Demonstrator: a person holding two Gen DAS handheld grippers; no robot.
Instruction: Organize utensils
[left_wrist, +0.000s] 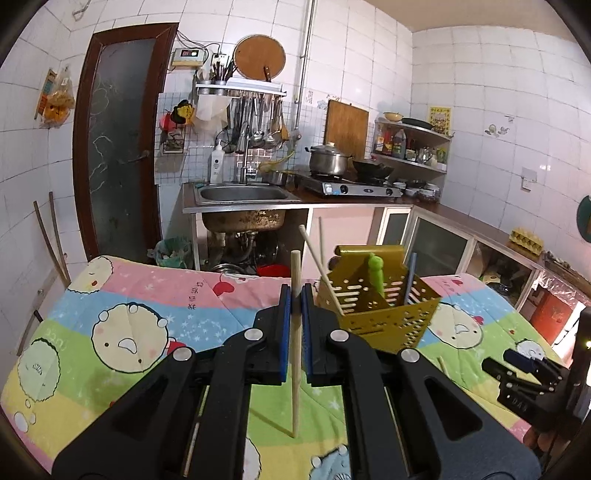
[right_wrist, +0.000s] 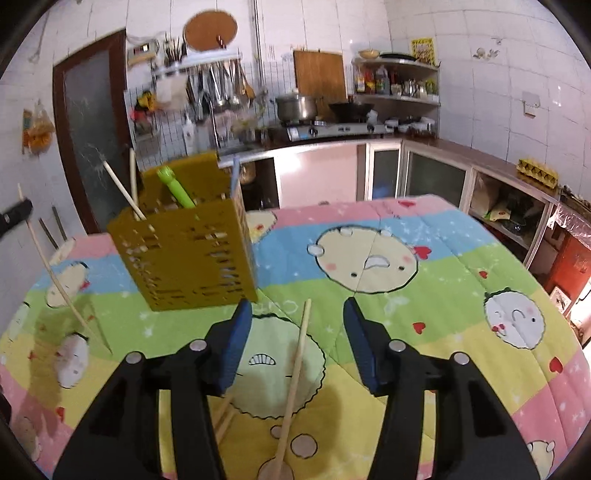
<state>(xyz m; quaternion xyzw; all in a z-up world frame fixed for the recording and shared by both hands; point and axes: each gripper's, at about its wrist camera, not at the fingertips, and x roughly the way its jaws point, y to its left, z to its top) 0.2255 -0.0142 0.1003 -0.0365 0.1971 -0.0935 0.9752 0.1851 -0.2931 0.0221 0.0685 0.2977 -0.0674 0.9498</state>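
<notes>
My left gripper (left_wrist: 295, 295) is shut on a wooden chopstick (left_wrist: 295, 369) and holds it upright above the cartoon blanket (left_wrist: 147, 314), left of the yellow perforated utensil holder (left_wrist: 380, 314). The holder (right_wrist: 184, 258) has two wooden chopsticks (right_wrist: 123, 192), a green-handled utensil (right_wrist: 177, 188) and a blue one (right_wrist: 234, 177) in it. My right gripper (right_wrist: 295, 317) is open, low over the blanket, with a wooden utensil (right_wrist: 295, 373) lying between its jaws. The held chopstick (right_wrist: 55, 277) shows at the left of the right wrist view. The right gripper (left_wrist: 524, 376) also shows in the left wrist view.
The blanket (right_wrist: 443, 277) covers the table. More wooden sticks (right_wrist: 223, 417) lie under my right gripper's left finger. Behind are a sink (left_wrist: 243, 194), a stove with pots (left_wrist: 347, 184), a counter with cabinets (right_wrist: 424, 173) and a door (left_wrist: 118, 140).
</notes>
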